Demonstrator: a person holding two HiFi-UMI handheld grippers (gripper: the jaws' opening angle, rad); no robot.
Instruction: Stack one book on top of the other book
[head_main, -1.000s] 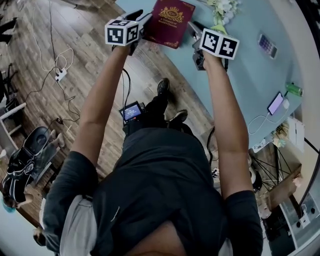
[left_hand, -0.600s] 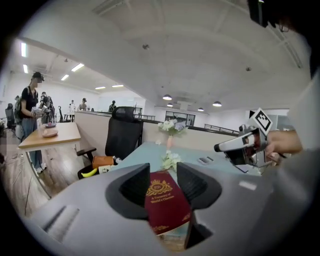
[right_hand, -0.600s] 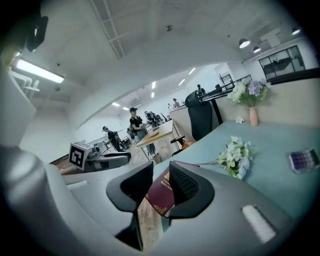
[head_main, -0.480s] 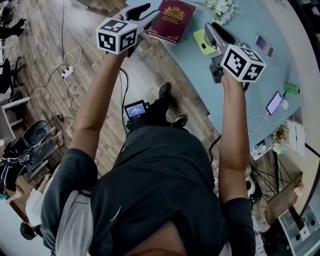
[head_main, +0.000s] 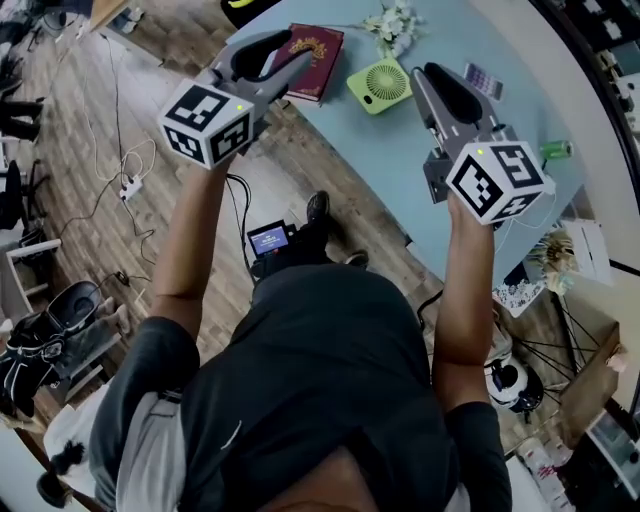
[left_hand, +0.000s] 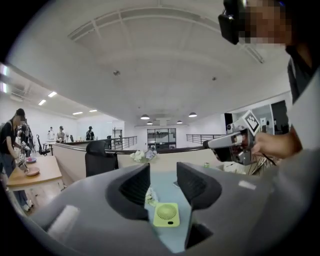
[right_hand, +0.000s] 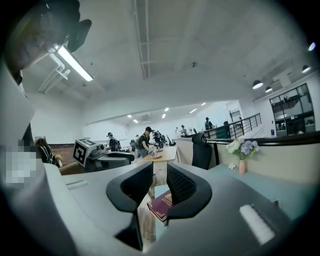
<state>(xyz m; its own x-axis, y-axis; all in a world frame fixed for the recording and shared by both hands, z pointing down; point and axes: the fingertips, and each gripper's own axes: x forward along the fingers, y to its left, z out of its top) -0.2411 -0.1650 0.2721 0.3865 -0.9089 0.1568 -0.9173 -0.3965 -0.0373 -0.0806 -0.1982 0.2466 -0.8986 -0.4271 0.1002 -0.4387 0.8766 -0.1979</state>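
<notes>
A maroon book (head_main: 311, 60) with a gold emblem lies flat near the corner of the light blue table (head_main: 400, 160). I make out only this one book; whether another lies under it I cannot tell. My left gripper (head_main: 275, 55) is held up in the air just left of the book, open and empty. My right gripper (head_main: 440, 85) is raised over the table to the right of the book, its jaws a narrow gap apart with nothing in them. The right gripper view has the book (right_hand: 162, 204) below the right gripper (right_hand: 160, 172). In the left gripper view, the left gripper (left_hand: 163, 172) points across the table.
A green square fan (head_main: 380, 85) (left_hand: 166, 215) lies right of the book, with white flowers (head_main: 393, 22) behind it. A phone (head_main: 482, 78) and a green bottle (head_main: 557, 150) lie farther right. Wooden floor, cables and a chair (head_main: 55, 320) are to the left. People stand at distant desks.
Both grippers have drawn back from the book's two sides toward the person and risen. The book stays on the table, and the fan has come into view.
</notes>
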